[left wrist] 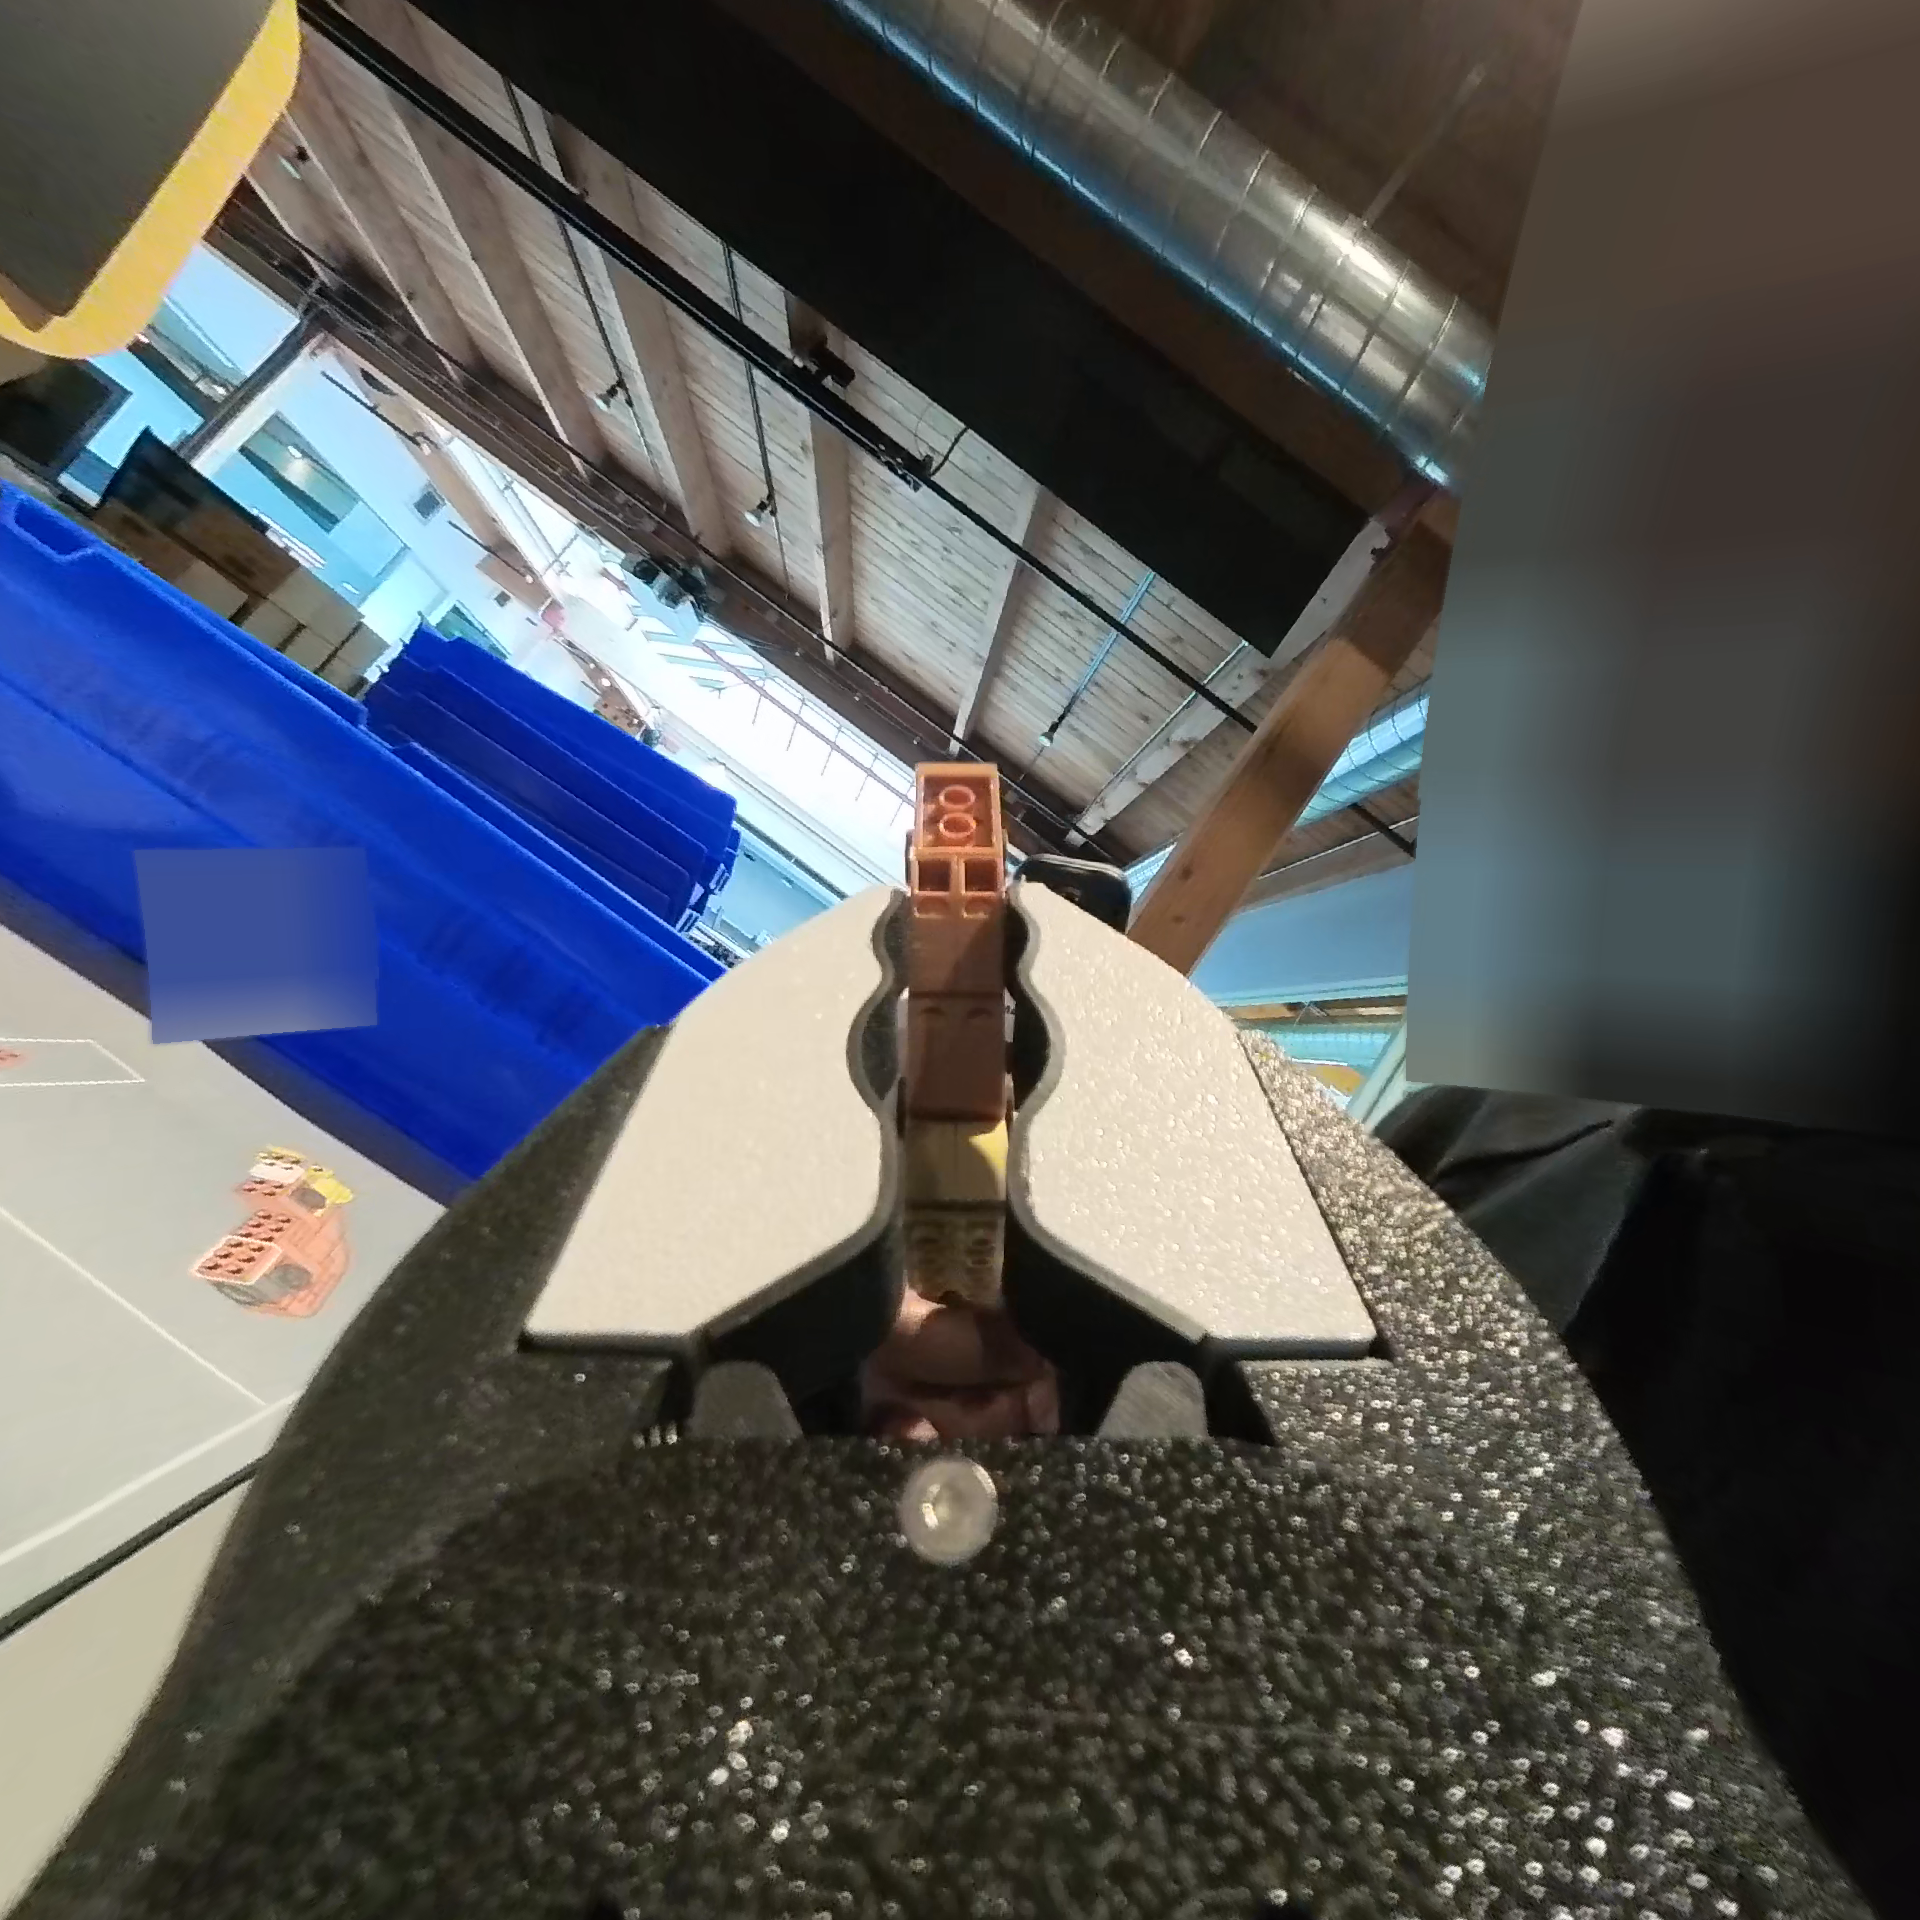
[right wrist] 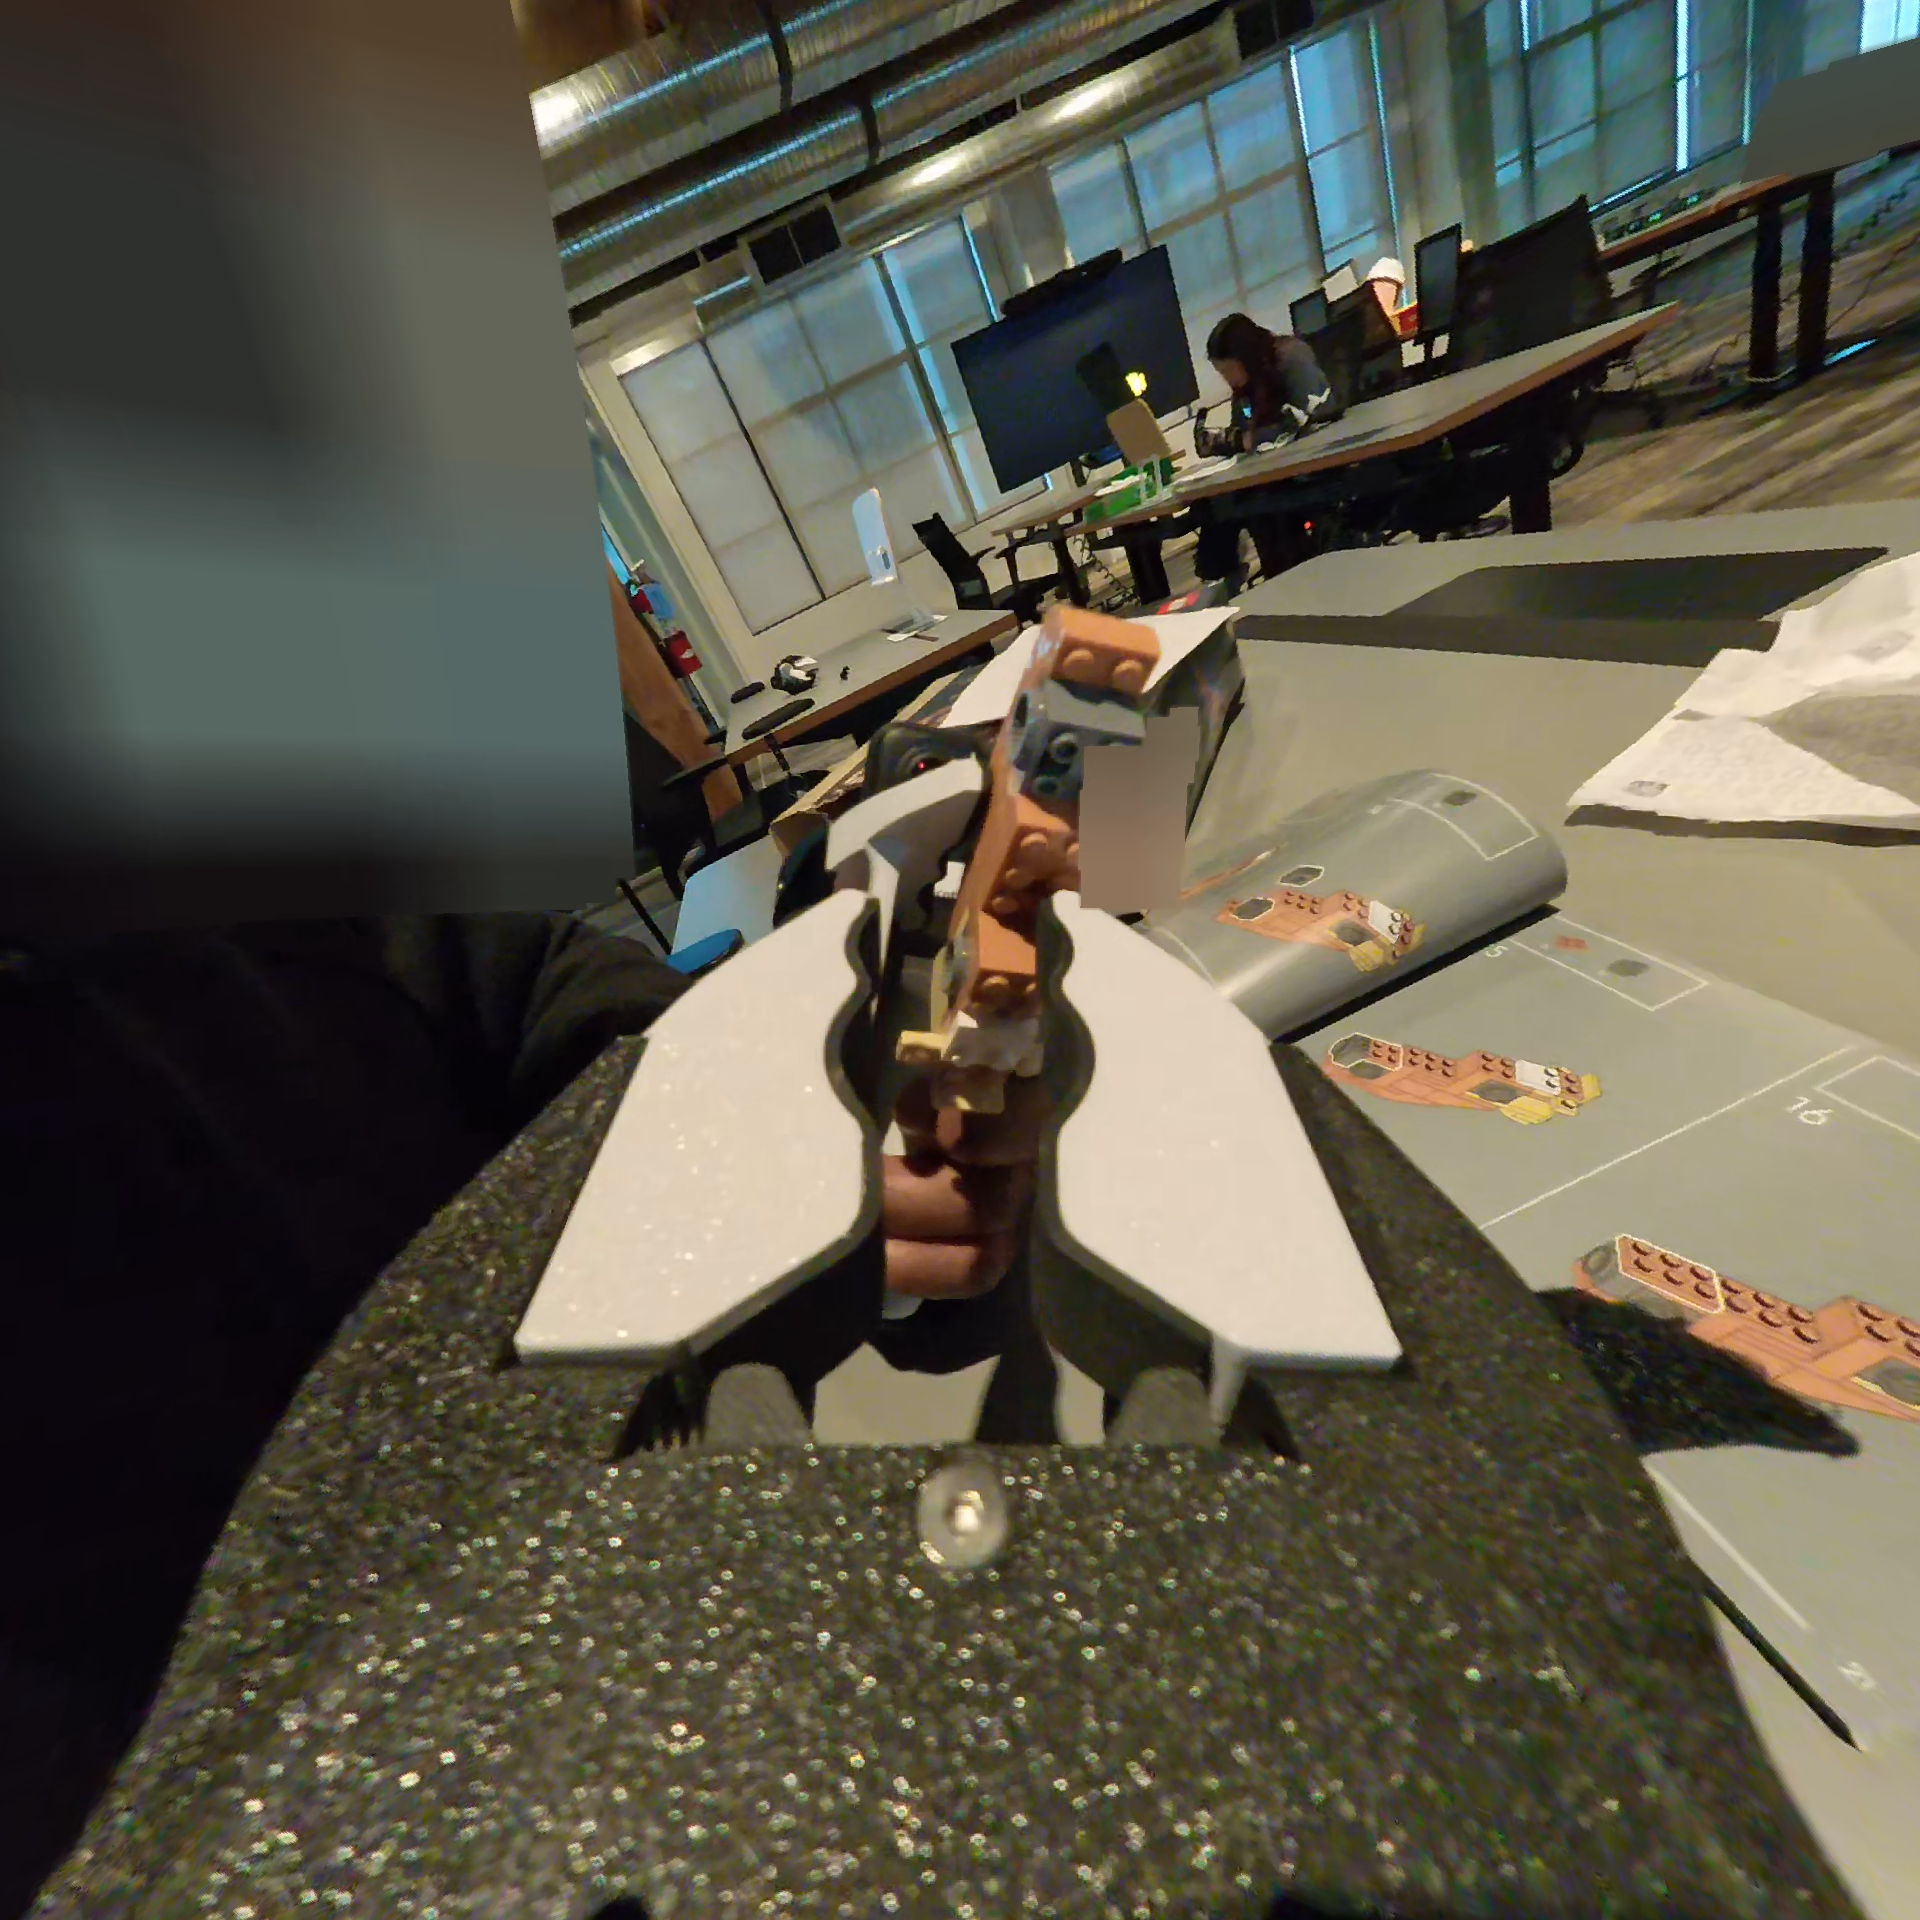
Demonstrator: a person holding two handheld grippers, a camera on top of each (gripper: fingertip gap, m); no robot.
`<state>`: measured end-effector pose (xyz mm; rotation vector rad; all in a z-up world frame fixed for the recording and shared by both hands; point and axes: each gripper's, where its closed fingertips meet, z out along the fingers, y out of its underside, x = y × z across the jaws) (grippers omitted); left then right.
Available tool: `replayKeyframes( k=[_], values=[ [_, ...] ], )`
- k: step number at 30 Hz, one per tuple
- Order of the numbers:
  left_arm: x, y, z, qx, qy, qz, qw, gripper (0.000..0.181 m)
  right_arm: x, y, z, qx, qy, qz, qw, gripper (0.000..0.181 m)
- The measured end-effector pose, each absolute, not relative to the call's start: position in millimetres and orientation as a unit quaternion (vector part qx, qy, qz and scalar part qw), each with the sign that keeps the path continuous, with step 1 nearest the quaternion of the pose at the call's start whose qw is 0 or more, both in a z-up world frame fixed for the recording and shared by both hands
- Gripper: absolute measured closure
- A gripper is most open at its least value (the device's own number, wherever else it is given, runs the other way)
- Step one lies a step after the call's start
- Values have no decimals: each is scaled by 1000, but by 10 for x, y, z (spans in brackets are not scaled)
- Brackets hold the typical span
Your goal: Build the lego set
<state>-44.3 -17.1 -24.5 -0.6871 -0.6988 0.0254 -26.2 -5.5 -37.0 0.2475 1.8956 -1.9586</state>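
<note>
In the left wrist view my left gripper [left wrist: 956,906] points up toward the ceiling and is shut on a long brown and tan lego build [left wrist: 958,945], whose hollow underside end sticks out past the fingertips. In the right wrist view the same build [right wrist: 1023,883] shows its studs and grey pieces and rises tilted from between the jaws of my right gripper [right wrist: 961,914]. Its right finger touches the build. A dark gap shows on the left side, so the grip is unclear. A hand [right wrist: 940,1216] shows below the build.
An open instruction booklet [right wrist: 1455,1081] with pictures of the build lies on the grey table to the right; it also shows in the left wrist view [left wrist: 281,1247]. Blue bins [left wrist: 416,831] stand behind it. White papers [right wrist: 1766,727] lie at the far right. A person [right wrist: 1262,374] sits at a distant desk. My left and right fingertips are right by each other.
</note>
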Motion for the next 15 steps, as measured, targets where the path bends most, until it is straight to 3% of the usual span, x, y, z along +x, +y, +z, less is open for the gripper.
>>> replayKeyframes(
  k=[15],
  values=[
    [-401,-163,-212,-334,-318,25,887,165,-267,-74,-358,107,693,-695,158,151]
  ],
)
